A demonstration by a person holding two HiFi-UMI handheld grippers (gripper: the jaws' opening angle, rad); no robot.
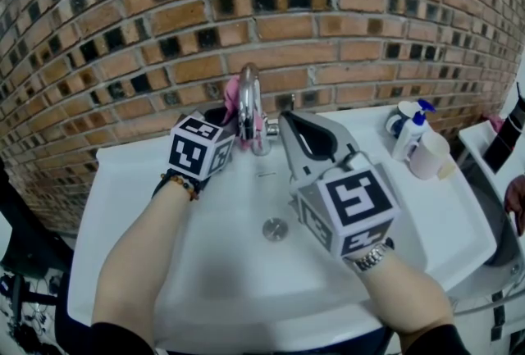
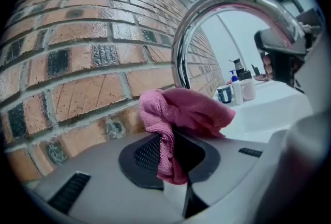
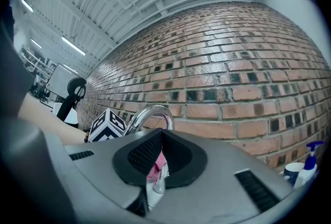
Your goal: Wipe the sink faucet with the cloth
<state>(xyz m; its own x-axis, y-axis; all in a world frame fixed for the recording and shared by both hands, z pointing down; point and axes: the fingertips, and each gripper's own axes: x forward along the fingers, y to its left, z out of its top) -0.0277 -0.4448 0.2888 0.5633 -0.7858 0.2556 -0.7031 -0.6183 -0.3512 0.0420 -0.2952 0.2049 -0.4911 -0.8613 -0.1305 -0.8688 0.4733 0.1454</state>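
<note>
The faucet is polished metal, mirror-bright. The cloth is a soft, nubby pink pile, matt. The sink is smooth, glossy white, like glazed ceramic, and its drain is duller metal. The wall is rough, matt brick with gritty joints. The left hand-held gripper and the right hand-held gripper are matt grey plastic with black, finely textured pads. At the sink's right edge, a bottle looks like smooth plastic.

Left hand-held gripper holds pink cloth against faucet; right hand-held gripper beside it, over sink
</note>
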